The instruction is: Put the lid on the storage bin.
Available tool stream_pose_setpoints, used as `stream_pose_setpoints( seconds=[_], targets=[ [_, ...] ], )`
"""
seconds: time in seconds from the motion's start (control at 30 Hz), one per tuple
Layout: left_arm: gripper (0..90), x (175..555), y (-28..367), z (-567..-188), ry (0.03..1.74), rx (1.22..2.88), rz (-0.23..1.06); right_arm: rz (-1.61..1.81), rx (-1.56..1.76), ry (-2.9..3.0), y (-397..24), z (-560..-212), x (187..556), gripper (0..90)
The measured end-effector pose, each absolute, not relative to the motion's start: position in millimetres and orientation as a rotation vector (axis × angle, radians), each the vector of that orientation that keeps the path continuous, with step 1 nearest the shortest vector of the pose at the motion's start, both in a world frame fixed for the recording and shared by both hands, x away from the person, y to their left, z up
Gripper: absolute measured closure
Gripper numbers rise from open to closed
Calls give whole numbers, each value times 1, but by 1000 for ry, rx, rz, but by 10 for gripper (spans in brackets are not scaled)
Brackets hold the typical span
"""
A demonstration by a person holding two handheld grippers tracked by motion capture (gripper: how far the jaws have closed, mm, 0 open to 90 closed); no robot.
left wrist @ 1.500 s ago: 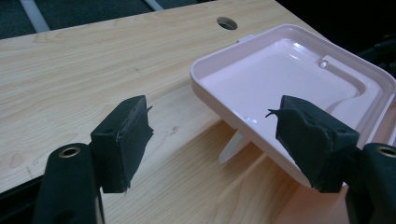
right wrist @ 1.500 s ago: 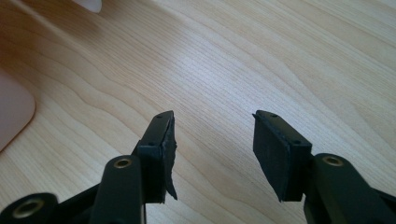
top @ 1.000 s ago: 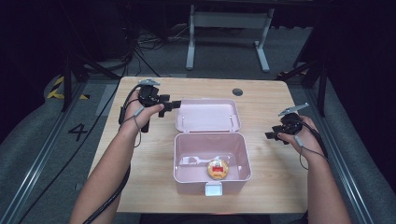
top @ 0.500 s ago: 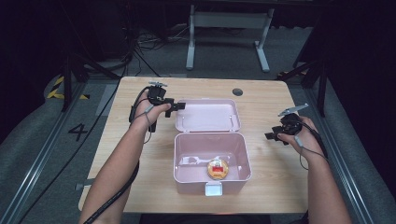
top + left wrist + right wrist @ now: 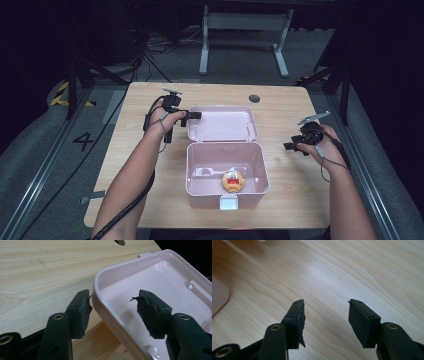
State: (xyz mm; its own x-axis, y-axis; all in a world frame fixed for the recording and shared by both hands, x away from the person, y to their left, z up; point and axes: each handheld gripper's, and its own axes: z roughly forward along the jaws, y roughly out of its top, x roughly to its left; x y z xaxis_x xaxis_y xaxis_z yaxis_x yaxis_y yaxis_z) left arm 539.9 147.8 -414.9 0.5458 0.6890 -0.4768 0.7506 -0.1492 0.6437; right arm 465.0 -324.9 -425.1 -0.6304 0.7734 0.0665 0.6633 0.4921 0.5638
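While the pink box [image 5: 227,172] is sitting open on the near middle of the wooden table [image 5: 280,107], its lid [image 5: 222,123] is lying flat just beyond it, inside up. The left gripper [image 5: 192,116] is reaching in at the lid's left far corner, and in the left gripper view [image 5: 113,306] its jaws are standing apart and straddling the lid's rounded rim [image 5: 110,312], one pad outside over the wood and the other over the pink inner face, not yet closing on it. A round orange and red item [image 5: 233,180] is lying in the box's base toward the near side, with a pale object beside it to the left that is too faint to name. The right gripper [image 5: 292,146] is hovering well to the right of the box, its jaws [image 5: 325,320] spread apart over bare wood.
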Motion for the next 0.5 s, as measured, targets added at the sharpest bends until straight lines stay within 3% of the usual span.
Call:
stream_pose_setpoints(
  seconds=[0.33,0.5],
  targets=[
    [644,542,152,-409,1215,1868,-67,828,1250,2537,-326,-425,463,471],
    [668,542,150,-403,1217,1868,-42,830,1249,2529,-328,-425,462,471]
  ],
)
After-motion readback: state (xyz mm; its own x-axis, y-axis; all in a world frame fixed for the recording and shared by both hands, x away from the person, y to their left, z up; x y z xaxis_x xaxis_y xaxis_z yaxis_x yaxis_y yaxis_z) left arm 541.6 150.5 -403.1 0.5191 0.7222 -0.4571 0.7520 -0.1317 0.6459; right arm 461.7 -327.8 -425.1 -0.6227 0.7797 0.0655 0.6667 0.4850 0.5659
